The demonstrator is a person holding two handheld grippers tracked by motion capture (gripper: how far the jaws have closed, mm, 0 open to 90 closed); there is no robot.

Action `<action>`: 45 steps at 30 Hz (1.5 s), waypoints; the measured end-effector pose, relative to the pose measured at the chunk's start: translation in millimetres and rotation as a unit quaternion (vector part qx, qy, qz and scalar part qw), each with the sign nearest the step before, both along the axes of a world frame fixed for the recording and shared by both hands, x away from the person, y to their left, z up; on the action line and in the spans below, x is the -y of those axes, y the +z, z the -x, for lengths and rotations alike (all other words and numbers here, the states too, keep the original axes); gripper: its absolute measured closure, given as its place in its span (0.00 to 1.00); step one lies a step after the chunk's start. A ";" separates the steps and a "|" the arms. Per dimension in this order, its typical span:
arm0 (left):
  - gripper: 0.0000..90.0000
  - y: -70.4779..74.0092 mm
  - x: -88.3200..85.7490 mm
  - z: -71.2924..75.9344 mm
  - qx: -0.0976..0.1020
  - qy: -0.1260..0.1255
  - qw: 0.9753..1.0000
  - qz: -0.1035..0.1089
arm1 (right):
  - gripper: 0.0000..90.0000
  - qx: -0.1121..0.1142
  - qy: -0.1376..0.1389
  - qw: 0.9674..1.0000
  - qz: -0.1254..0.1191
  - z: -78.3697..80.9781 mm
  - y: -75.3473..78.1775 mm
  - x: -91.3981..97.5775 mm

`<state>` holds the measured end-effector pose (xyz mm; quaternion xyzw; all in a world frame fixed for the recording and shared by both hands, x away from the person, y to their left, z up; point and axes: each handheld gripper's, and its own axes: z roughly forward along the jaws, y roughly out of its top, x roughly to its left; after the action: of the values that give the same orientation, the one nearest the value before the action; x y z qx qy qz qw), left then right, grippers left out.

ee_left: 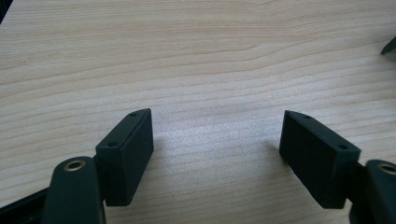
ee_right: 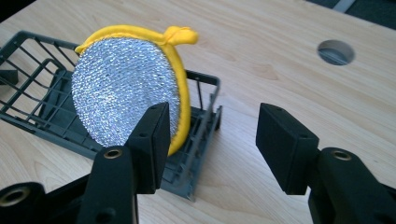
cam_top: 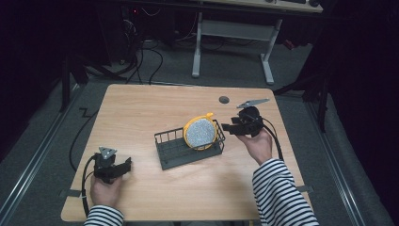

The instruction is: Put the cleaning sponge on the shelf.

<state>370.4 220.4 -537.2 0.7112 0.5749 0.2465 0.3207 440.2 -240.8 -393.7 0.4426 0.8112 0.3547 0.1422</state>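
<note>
Yellow scrubber (ee_right: pixel 135 84) (silver-faced), wire basket (cam_top: pixel 175 149), wooden table (ee_left: pixel 196 56)

Left gripper (ee_left: pixel 217 140) seen along its own two black jaws, which are spread wide with nothing held between them. Pale wood-grain tabletop (ee_left: pixel 201 56) is seen in the gap and beyond the jaws. A small dark object's corner (ee_left: pixel 389 45) is seen far ahead, to the right.

Lab: bare desk (cam_top: pixel 141 117), floor cables (cam_top: pixel 141 56)
</note>
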 end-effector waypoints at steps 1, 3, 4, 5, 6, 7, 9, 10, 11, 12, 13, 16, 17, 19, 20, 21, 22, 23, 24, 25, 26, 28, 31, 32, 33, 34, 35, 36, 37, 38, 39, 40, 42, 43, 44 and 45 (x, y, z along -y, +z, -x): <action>0.30 0.1 0.0 0.0 -0.001 0.000 1.000 0.000 | 0.51 0.003 -0.005 1.000 -0.003 2.8 1.5 5.0; 0.30 0.0 0.1 0.0 0.000 0.000 1.000 0.000 | 0.51 0.010 -0.013 1.000 -0.009 7.0 2.4 13.1; 0.30 0.1 0.0 0.0 -0.001 0.000 1.000 0.000 | 0.52 0.009 -0.020 1.000 -0.014 9.6 2.3 18.2; 0.30 0.1 0.0 0.0 -0.001 0.000 1.000 0.000 | 0.52 0.006 -0.027 0.999 -0.016 11.7 1.5 23.1; 0.30 0.1 0.0 0.0 -0.001 0.000 1.000 0.000 | 0.52 0.005 -0.033 0.999 -0.017 13.2 0.3 27.3; 0.30 0.1 0.0 0.0 -0.001 -0.001 1.000 0.000 | 0.52 0.007 -0.038 0.999 -0.020 15.5 -0.8 31.6; 0.30 0.1 0.0 0.0 -0.001 -0.001 1.000 0.000 | 0.52 0.006 -0.049 0.998 -0.028 19.6 -3.9 39.7; 0.30 0.1 0.1 0.0 -0.001 -0.001 1.000 0.000 | 0.52 0.004 -0.052 0.998 -0.025 21.3 -5.2 42.8; 0.30 0.1 0.1 0.0 -0.001 -0.001 1.000 0.000 | 0.52 0.007 -0.055 0.998 -0.024 23.4 -6.7 46.0; 0.30 0.1 0.1 0.0 -0.001 -0.001 1.000 0.000 | 0.52 0.008 -0.058 0.998 -0.027 25.1 -8.3 49.5; 0.30 0.1 0.1 0.0 -0.001 -0.001 1.000 0.000 | 0.52 0.005 -0.062 0.998 -0.029 27.2 -9.7 52.6; 0.30 0.1 0.1 0.0 -0.001 -0.001 1.000 0.000 | 0.53 0.005 -0.070 0.997 -0.026 33.1 -13.1 60.1; 0.30 0.1 0.1 0.0 -0.001 -0.001 1.000 0.000 | 0.53 0.008 -0.073 0.997 -0.030 35.7 -14.3 62.7; 0.30 0.0 0.1 0.0 0.000 -0.001 1.000 0.000 | 0.52 0.005 -0.077 0.997 -0.031 39.5 -17.7 67.0; 0.30 0.0 0.1 0.0 0.000 -0.001 1.000 -0.001 | 0.53 0.010 -0.078 0.996 -0.029 41.7 -19.6 68.8; 0.30 0.0 0.1 0.0 0.000 -0.001 1.000 -0.001 | 0.53 0.008 -0.081 0.996 -0.032 43.8 -21.8 70.8; 0.30 0.1 0.1 0.0 -0.001 -0.001 1.000 -0.001 | 0.53 0.006 -0.083 0.996 -0.032 45.6 -24.0 72.9; 0.30 0.0 0.1 0.0 0.000 -0.001 1.000 -0.001 | 0.53 0.003 -0.085 0.996 -0.028 47.0 -25.9 74.6; 0.30 0.0 0.1 0.0 0.000 -0.001 1.000 -0.001 | 0.53 0.006 -0.087 0.996 -0.026 49.2 -27.6 76.4; 0.30 0.0 0.1 0.0 0.000 -0.001 1.000 -0.001 | 0.53 0.006 -0.091 0.995 -0.030 51.4 -29.2 78.6; 0.30 0.0 0.1 0.0 0.000 -0.001 1.000 -0.001 | 0.53 0.005 -0.093 0.995 -0.036 53.3 -31.5 81.0; 0.30 0.0 0.1 0.0 0.000 -0.001 1.000 -0.001 | 0.53 0.003 -0.095 0.995 -0.037 56.6 -36.2 83.9; 0.30 0.0 0.2 0.0 0.000 -0.001 1.000 0.000 | 0.53 -0.006 -0.099 0.994 -0.039 61.0 -44.8 86.6; 0.30 0.0 0.1 0.0 0.000 -0.001 1.000 -0.001 | 0.53 -0.002 -0.098 0.994 -0.039 62.6 -48.0 87.5; 0.30 0.0 0.2 0.0 0.000 -0.001 1.000 -0.001 | 0.53 -0.004 -0.100 0.994 -0.044 64.2 -51.1 88.4; 0.30 0.1 0.1 0.0 0.000 -0.001 1.000 -0.001 | 0.53 -0.008 -0.102 0.994 -0.044 65.3 -54.1 89.2; 0.30 0.0 0.2 0.0 0.000 -0.001 1.000 -0.001 | 0.53 -0.006 -0.103 0.994 -0.044 66.9 -57.3 89.5; 0.30 0.0 0.2 0.0 0.000 -0.001 1.000 0.000 | 0.53 -0.005 -0.105 0.993 -0.050 68.7 -61.2 90.2; 0.30 0.0 0.2 0.0 0.000 -0.001 1.000 0.000 | 0.53 -0.007 -0.107 0.993 -0.052 70.4 -65.6 90.4; 0.30 0.0 0.2 0.0 0.000 -0.001 1.000 0.000 | 0.52 -0.010 -0.109 0.993 -0.052 72.2 -70.4 90.6; 0.30 0.0 0.2 0.0 0.000 0.000 1.000 0.000 | 0.52 -0.011 -0.110 0.993 -0.050 73.6 -76.2 90.8; 0.30 0.1 0.2 0.0 -0.001 -0.001 1.000 0.000 | 0.52 -0.013 -0.113 0.992 -0.049 75.2 -82.3 90.8; 0.30 0.0 0.3 0.0 0.000 0.000 1.000 0.000 | 0.51 -0.017 -0.119 0.992 -0.045 78.5 -95.2 90.6; 0.30 0.0 0.2 0.0 0.000 0.000 1.000 0.000 | 0.51 -0.017 -0.125 0.991 -0.043 80.5 -101.3 90.0; 0.30 0.0 0.3 0.0 0.000 0.000 1.000 0.000 | 0.50 -0.012 -0.129 0.991 -0.037 82.1 -107.5 89.0; 0.30 0.0 0.3 0.0 0.000 0.000 1.000 0.000 | 0.50 -0.008 -0.134 0.990 -0.032 83.7 -113.3 87.9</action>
<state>370.4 220.2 -537.2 0.7116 0.5745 0.2465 0.3205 356.5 -328.7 -507.0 0.5544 0.7341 0.3545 0.1674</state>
